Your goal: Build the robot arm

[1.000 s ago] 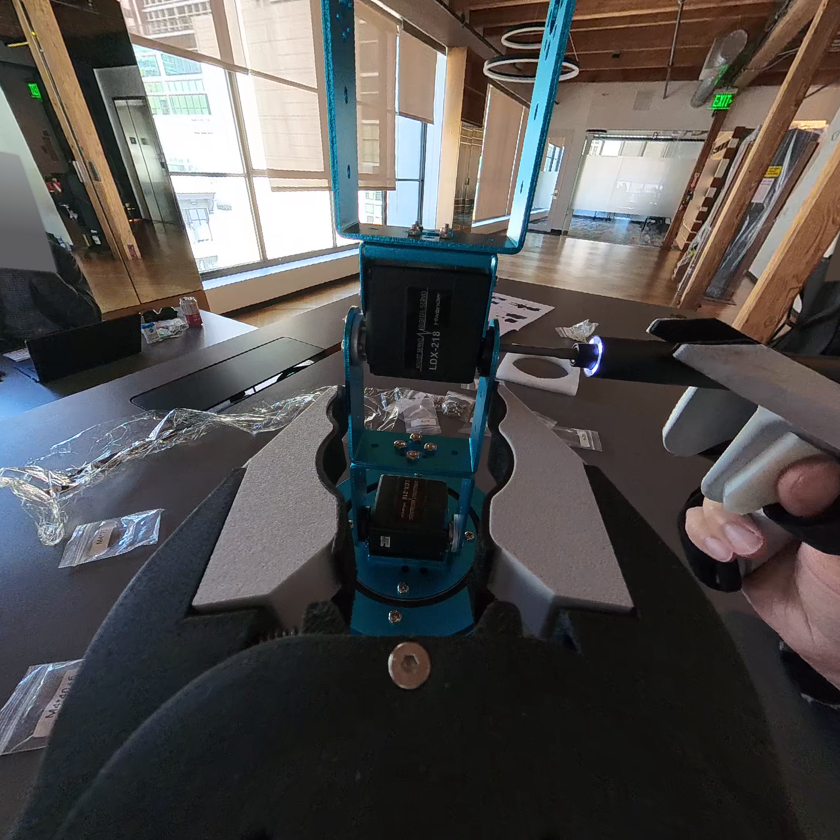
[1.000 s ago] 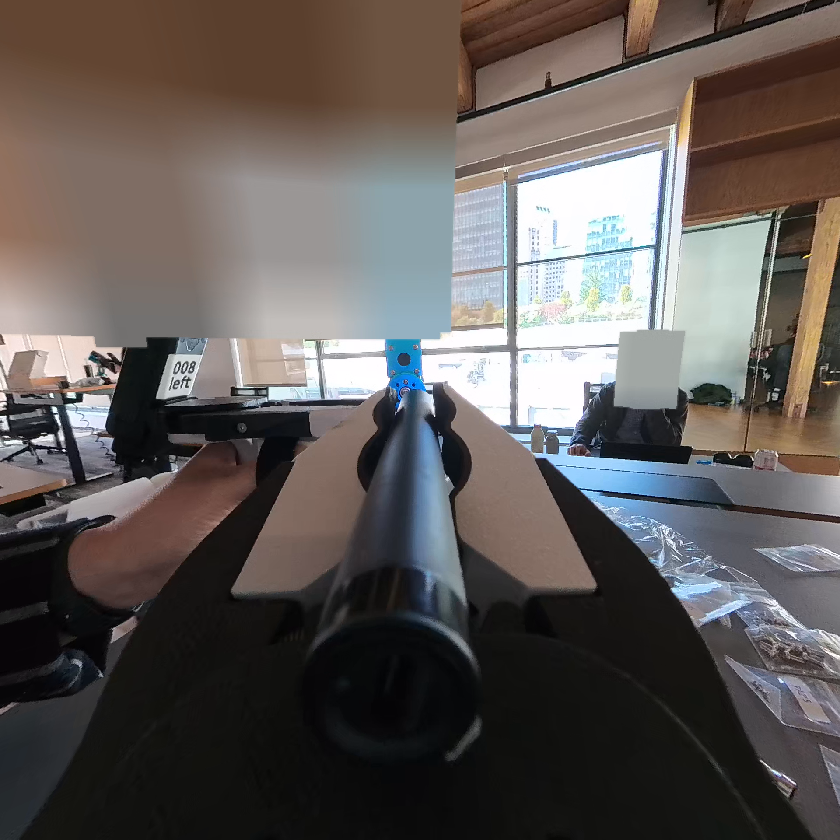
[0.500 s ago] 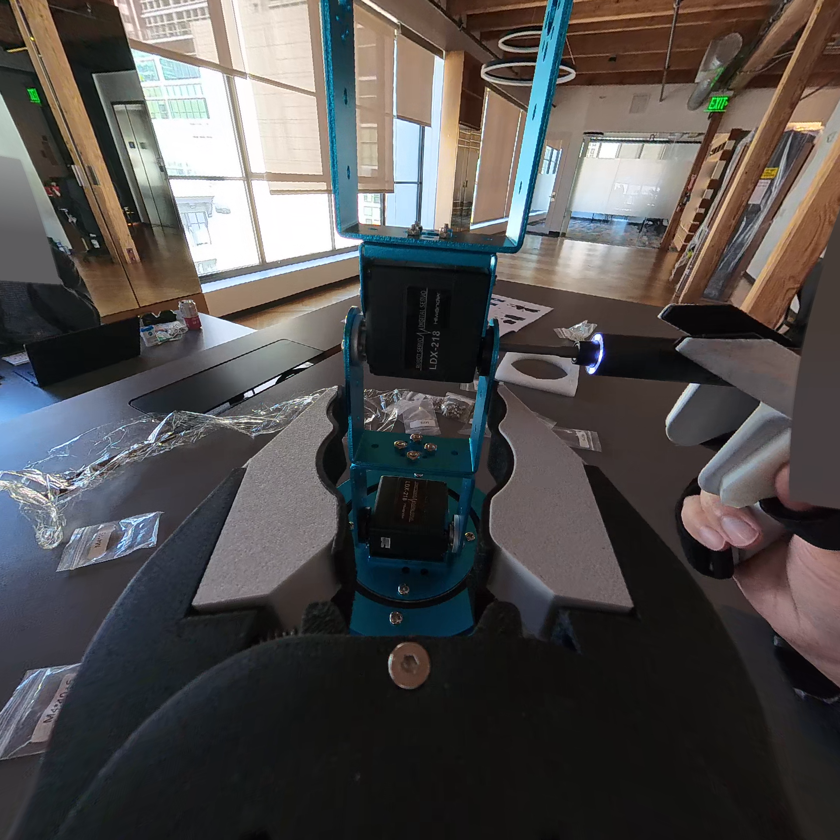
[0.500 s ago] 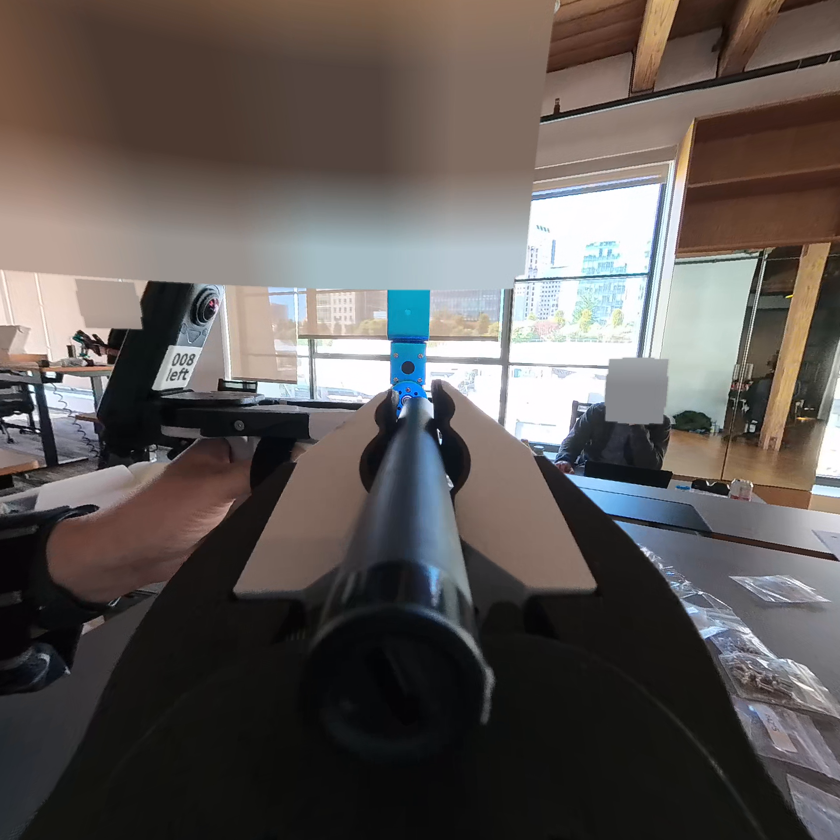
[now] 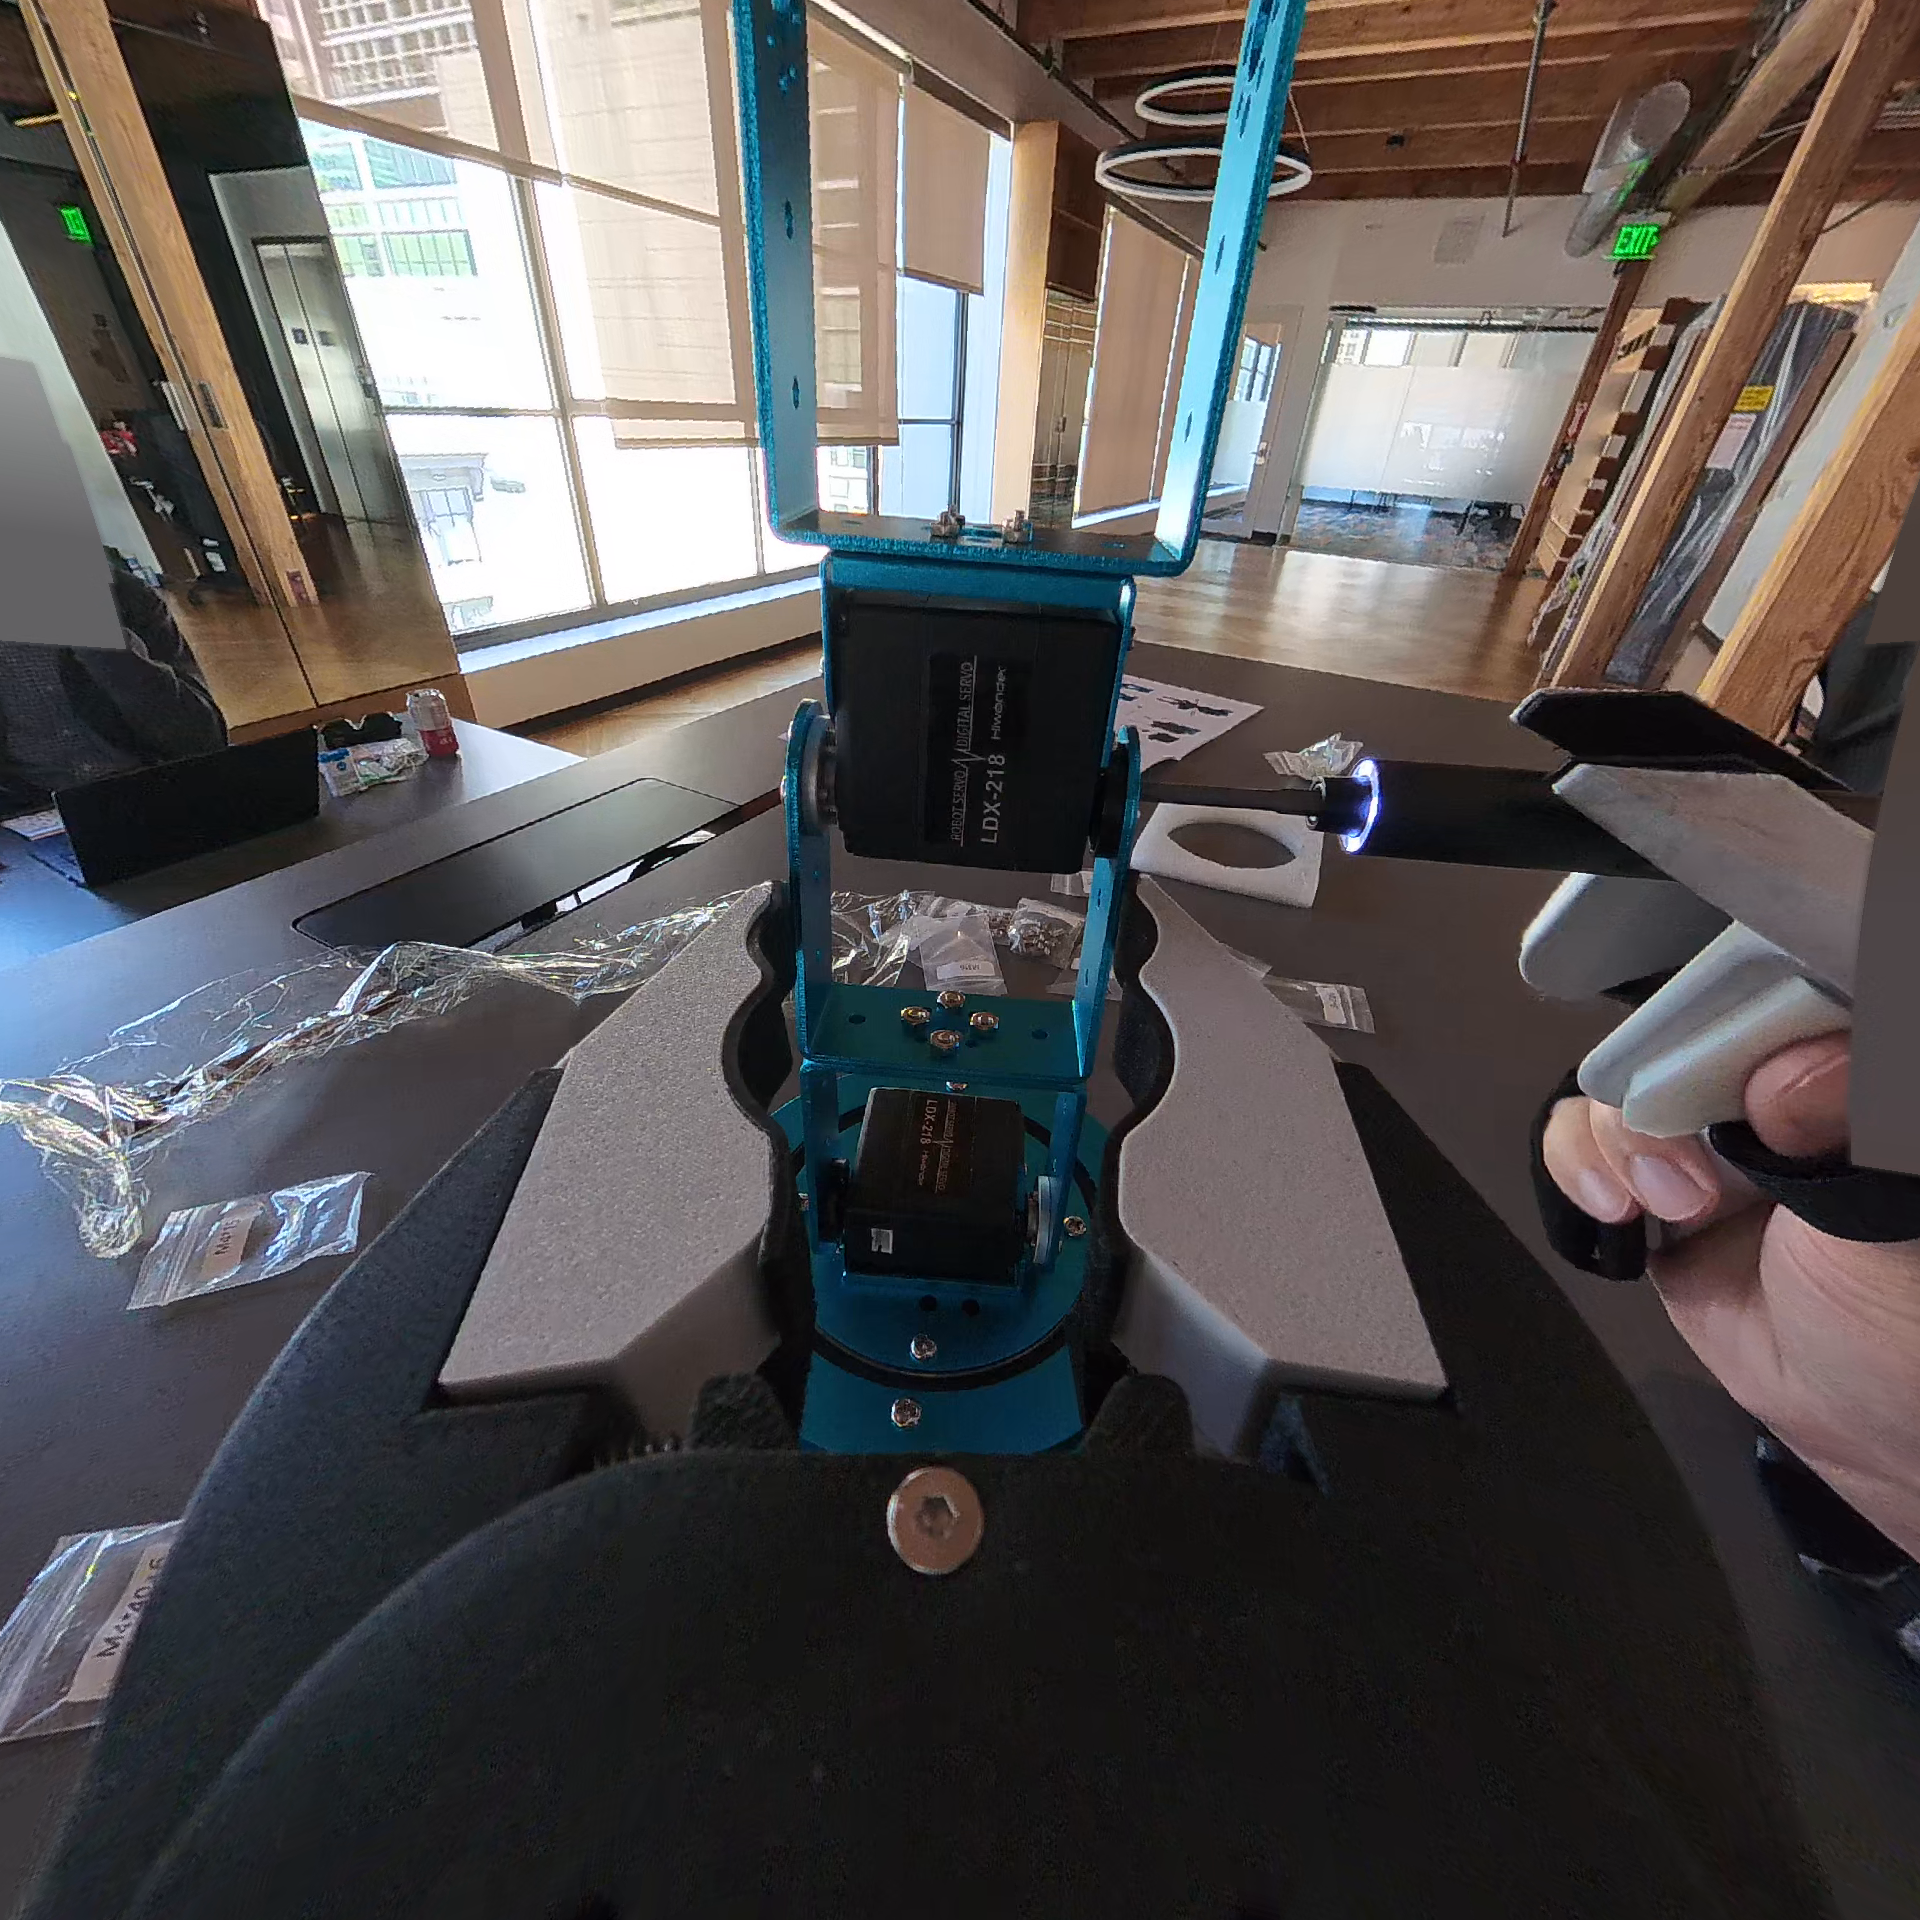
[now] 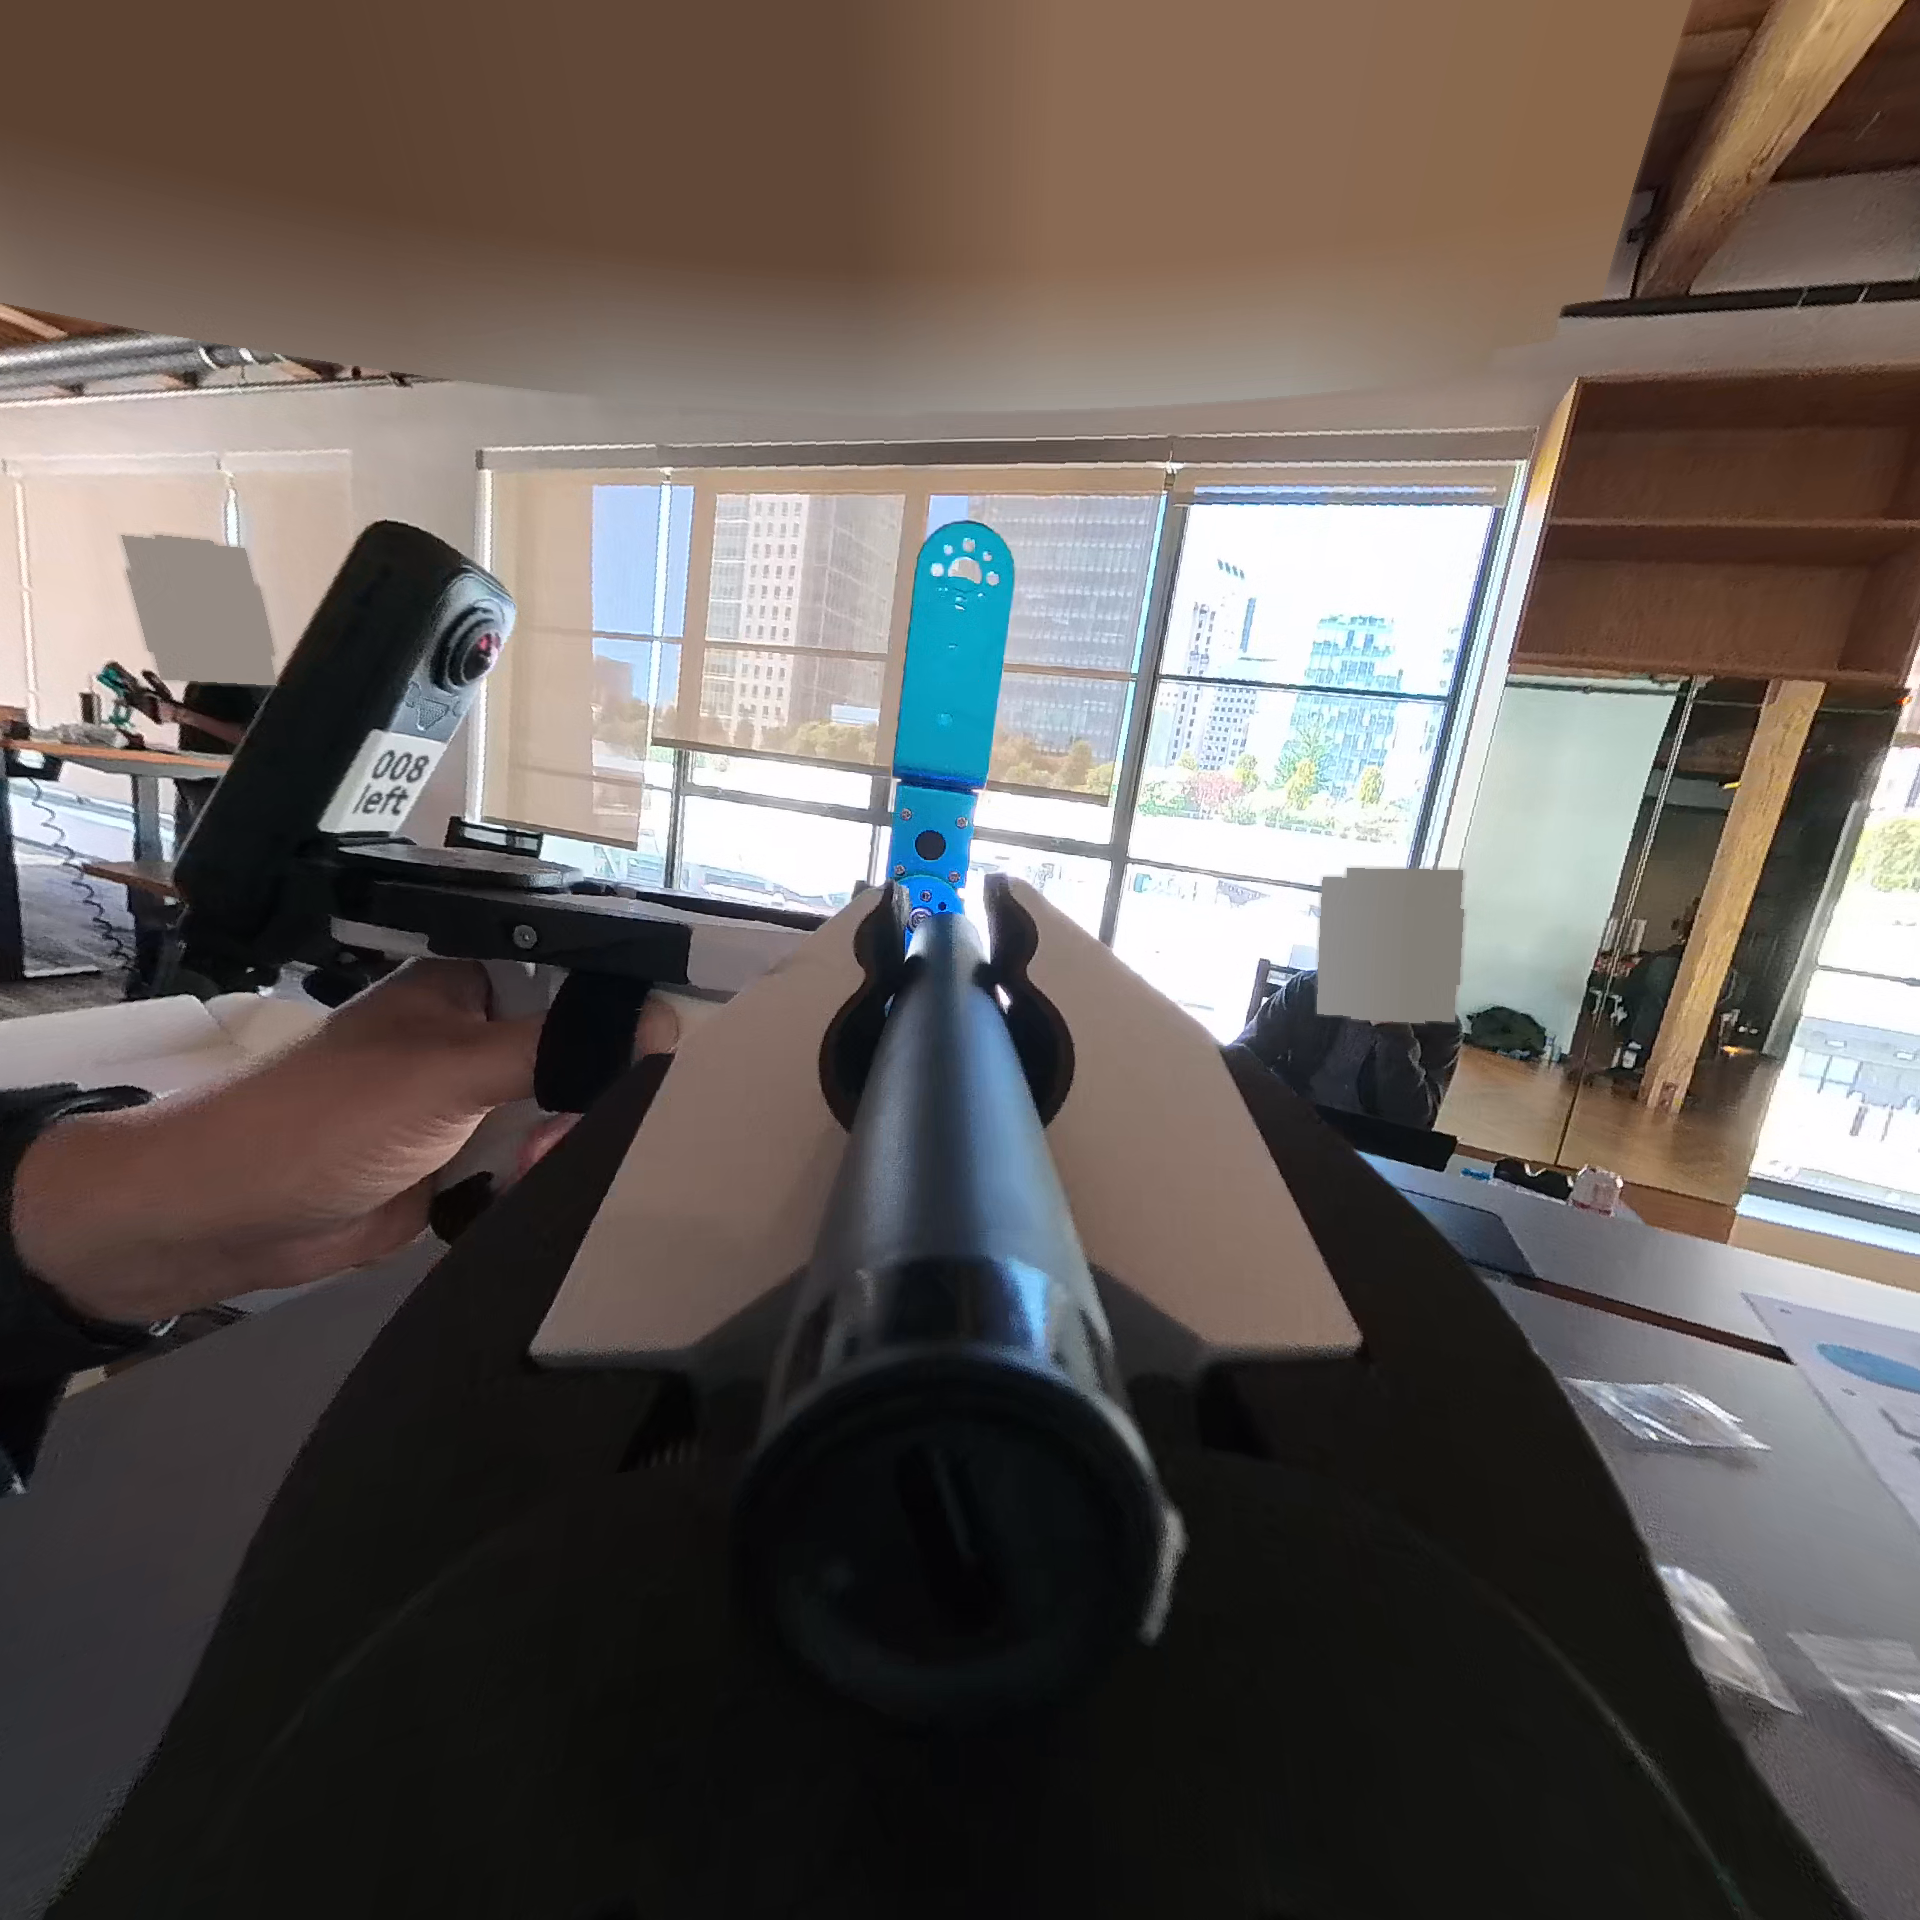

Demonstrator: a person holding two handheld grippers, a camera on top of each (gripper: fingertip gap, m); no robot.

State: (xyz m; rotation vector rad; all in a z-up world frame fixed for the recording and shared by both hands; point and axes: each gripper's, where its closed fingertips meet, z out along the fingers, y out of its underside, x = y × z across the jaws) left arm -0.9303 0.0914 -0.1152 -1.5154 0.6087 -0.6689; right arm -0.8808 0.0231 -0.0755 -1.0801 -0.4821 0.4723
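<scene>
A blue metal bracket assembly (image 5: 940, 1029) with two black servos stands upright on the dark table (image 5: 416, 1049). My left gripper (image 5: 956, 920) is shut on its lower part, with a grey pad on each side. My right gripper (image 6: 940, 914) is shut on a black electric screwdriver (image 6: 935, 1195). In the left wrist view the screwdriver (image 5: 1455, 821) comes in from the right with its light ring lit. Its bit touches the right-hand pivot of the upper servo (image 5: 966, 758). In the right wrist view the blue bracket (image 6: 951, 675) rises just beyond the screwdriver's tip.
Crumpled clear film (image 5: 260, 1008) and small bags of screws (image 5: 249, 1236) lie on the table to the left. More bags (image 5: 966, 935), a white foam piece (image 5: 1226, 857) and a printed sheet (image 5: 1184, 712) lie behind the assembly. A person sits at the far desk (image 6: 1351, 1060). Left tips and right tips are each some 8 cm from the blue bracket (image 6: 951, 675).
The right wrist view has tilted upward and swung, so more of the blue upright bracket shows. The screwdriver bit stays at the servo pivot. The left gripper and assembly have hardly moved.
</scene>
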